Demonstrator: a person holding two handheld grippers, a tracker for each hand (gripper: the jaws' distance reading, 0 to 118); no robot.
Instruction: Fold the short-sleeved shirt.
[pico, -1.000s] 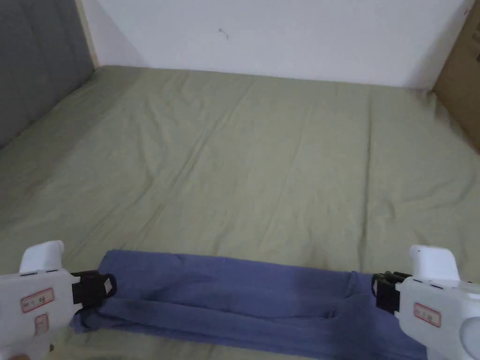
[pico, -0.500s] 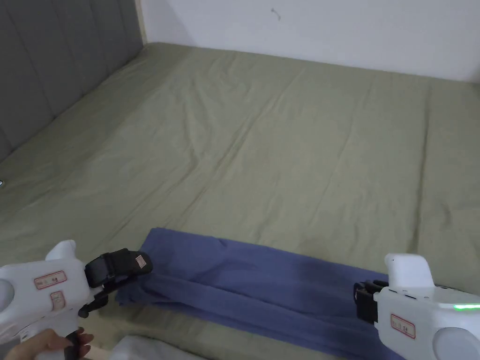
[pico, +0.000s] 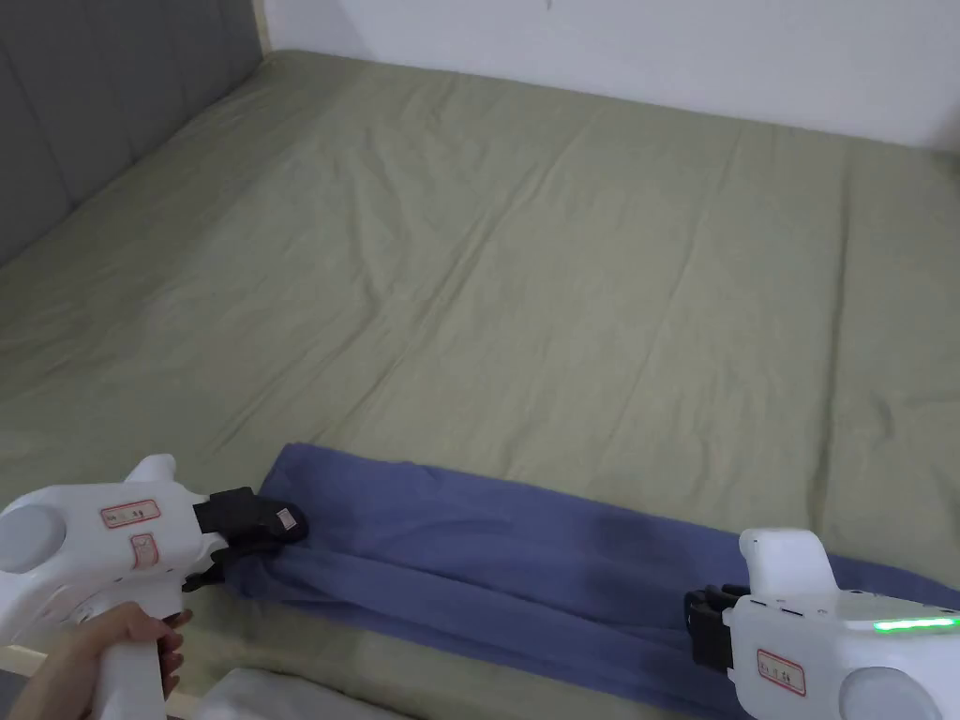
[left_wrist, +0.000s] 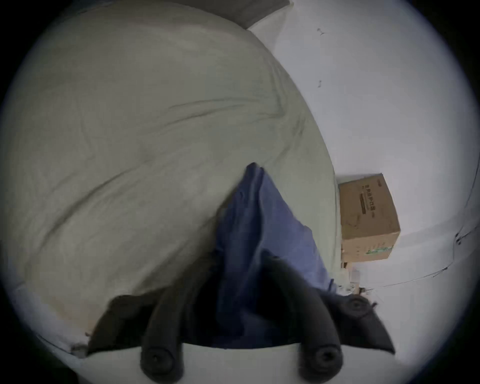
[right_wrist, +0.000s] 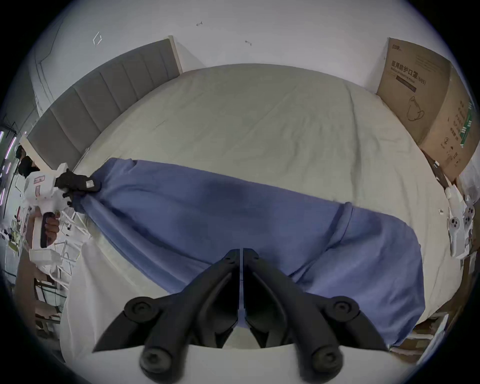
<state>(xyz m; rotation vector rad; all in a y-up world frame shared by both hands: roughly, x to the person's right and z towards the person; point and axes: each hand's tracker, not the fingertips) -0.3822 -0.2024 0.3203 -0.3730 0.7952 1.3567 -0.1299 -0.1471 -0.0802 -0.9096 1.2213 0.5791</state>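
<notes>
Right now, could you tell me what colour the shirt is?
Plain blue shirt, clearest in the right gripper view.

the shirt (pico: 487, 562) is soft, matt blue cloth, creased into long folds. under it the bed sheet (pico: 525, 281) is matt olive cloth, finely wrinkled. at the sheet's far left edge the headboard (pico: 84, 122) looks like grey padded fabric in stitched panels. the left gripper (pico: 272, 534) and right gripper (right_wrist: 240, 256) have smooth white plastic bodies with a slight sheen and matt black jaws. past the sheet's right edge the box (right_wrist: 428, 104) is dull brown cardboard. the wall (pico: 656, 56) is flat white paint.
</notes>
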